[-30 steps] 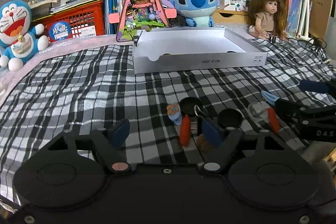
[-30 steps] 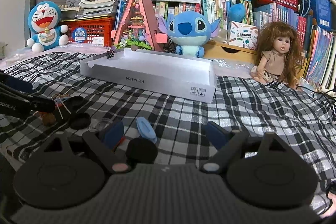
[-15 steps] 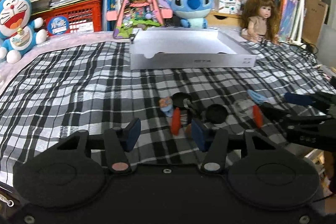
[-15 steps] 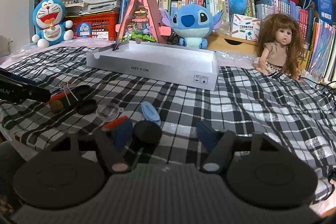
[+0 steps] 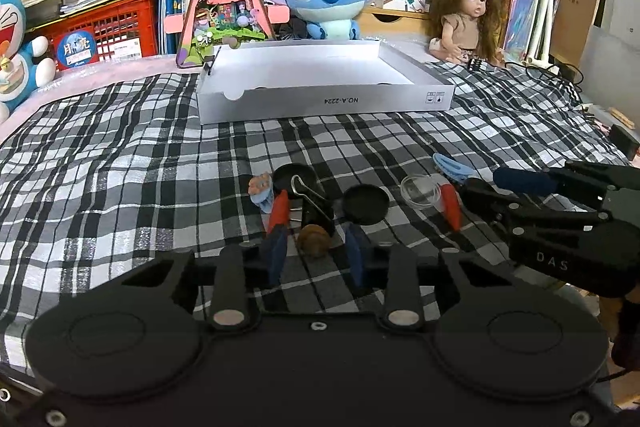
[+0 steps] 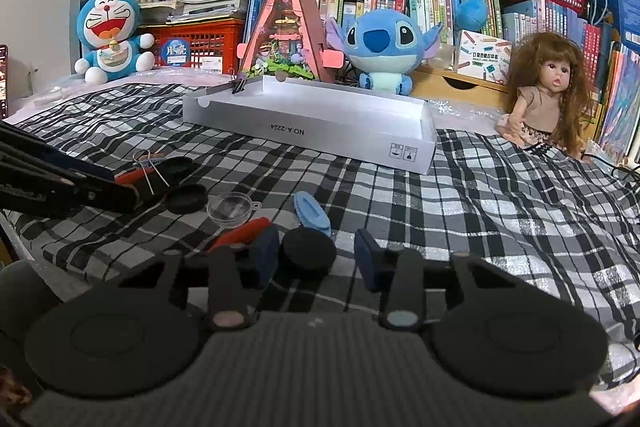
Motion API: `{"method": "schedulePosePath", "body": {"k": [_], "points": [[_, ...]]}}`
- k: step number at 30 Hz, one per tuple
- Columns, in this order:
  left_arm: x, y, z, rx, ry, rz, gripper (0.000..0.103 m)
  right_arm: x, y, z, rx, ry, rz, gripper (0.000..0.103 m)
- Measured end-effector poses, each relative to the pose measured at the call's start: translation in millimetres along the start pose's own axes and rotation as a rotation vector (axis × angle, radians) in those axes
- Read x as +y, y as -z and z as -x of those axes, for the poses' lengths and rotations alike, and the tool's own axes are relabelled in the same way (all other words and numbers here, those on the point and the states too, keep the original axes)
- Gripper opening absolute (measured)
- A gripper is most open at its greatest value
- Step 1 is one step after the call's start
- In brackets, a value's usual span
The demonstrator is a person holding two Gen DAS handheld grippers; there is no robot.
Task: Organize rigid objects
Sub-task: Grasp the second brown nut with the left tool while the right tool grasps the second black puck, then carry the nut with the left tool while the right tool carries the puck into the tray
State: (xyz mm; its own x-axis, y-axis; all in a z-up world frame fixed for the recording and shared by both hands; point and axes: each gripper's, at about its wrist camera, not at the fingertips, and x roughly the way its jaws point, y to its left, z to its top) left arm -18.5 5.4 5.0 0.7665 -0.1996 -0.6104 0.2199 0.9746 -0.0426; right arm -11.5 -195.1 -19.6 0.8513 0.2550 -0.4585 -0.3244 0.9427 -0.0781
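My left gripper (image 5: 316, 253) jaws are closing around the brown nut-like piece (image 5: 315, 245), pads not yet pressing it. Right gripper (image 6: 316, 259) jaws closing on the round black cap (image 6: 307, 251); left pad touching, right pad still off. Both pieces sit on the plaid cloth (image 5: 120, 163) near me, white box (image 5: 320, 99) well beyond. Best to centre each piece between pads, avoid snagging the binder clip (image 5: 314, 203) or red piece (image 6: 240, 235), then lift straight.
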Motion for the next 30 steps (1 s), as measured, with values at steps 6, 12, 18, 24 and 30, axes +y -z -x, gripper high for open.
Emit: {"method": "schedulePosePath", "body": {"k": [6,12,18,24,30], "points": [[-0.7,1.0,-11.4,0.015,0.001,0.014,0.017,1.0,1.8,-3.1,0.016,-0.001,-0.021,0.038],[-1.3,-3.4,-4.7,-0.004,0.004,0.019,0.017,1.1,-2.4,0.4,0.011,-0.006,-0.017,0.036],[4.4,-17.2,4.3,-0.035,0.006,0.044,0.017,1.1,-13.5,2.8,-0.005,0.013,-0.007,0.036],[15.9,-41.1,3.6,-0.058,-0.019,0.079,0.017,-4.2,-32.2,-5.0,0.02,0.059,-0.045,0.036],[28.9,-74.9,-4.4,-0.081,-0.046,0.117,0.017,-11.3,-57.4,-17.2,0.046,0.073,-0.081,0.036]]}}
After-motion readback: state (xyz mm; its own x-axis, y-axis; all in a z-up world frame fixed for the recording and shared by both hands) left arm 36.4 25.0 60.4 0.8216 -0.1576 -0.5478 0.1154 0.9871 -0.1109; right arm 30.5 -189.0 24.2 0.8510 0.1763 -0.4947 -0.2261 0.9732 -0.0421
